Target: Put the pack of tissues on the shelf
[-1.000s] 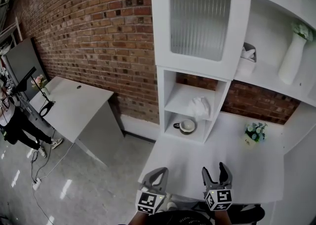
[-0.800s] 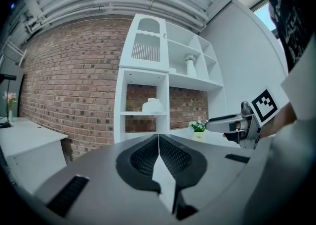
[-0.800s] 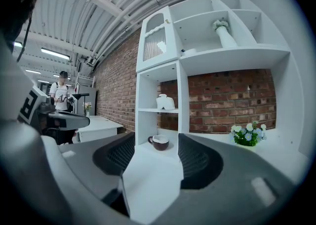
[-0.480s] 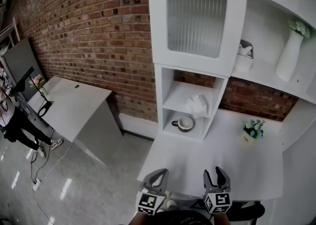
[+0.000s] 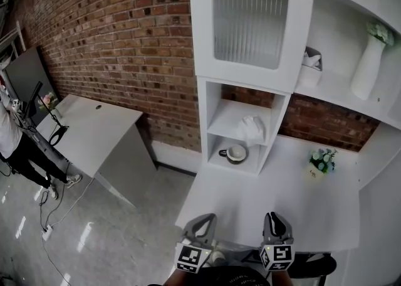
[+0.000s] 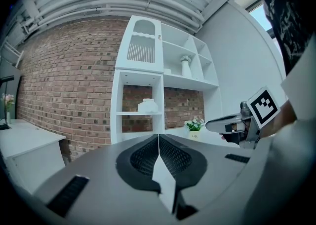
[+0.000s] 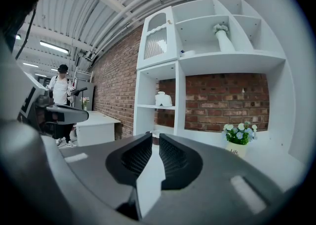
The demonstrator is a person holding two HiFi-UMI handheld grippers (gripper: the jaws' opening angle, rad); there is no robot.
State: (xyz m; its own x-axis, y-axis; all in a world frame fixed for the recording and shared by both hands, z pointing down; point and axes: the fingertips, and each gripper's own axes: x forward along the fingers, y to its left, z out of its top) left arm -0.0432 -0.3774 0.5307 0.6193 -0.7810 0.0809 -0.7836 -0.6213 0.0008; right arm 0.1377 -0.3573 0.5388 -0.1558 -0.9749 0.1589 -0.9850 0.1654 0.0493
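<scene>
The white pack of tissues lies on the upper shelf of the narrow white cubby, also seen in the left gripper view and the right gripper view. Both grippers hover low at the near edge of the white table, far from the pack. My left gripper is shut, its jaws meeting with nothing between them. The jaws of my right gripper are closing, with only a narrow empty slit left.
A mug stands on the cubby's lower shelf. A small flower pot sits at the table's back right. Above it are a white vase and a tissue box. A side desk and a person are at the left.
My right gripper's jaws have drawn together from wide apart to nearly touching. Both grippers have sunk slightly toward the frame's bottom. The person at the far left has shifted.
</scene>
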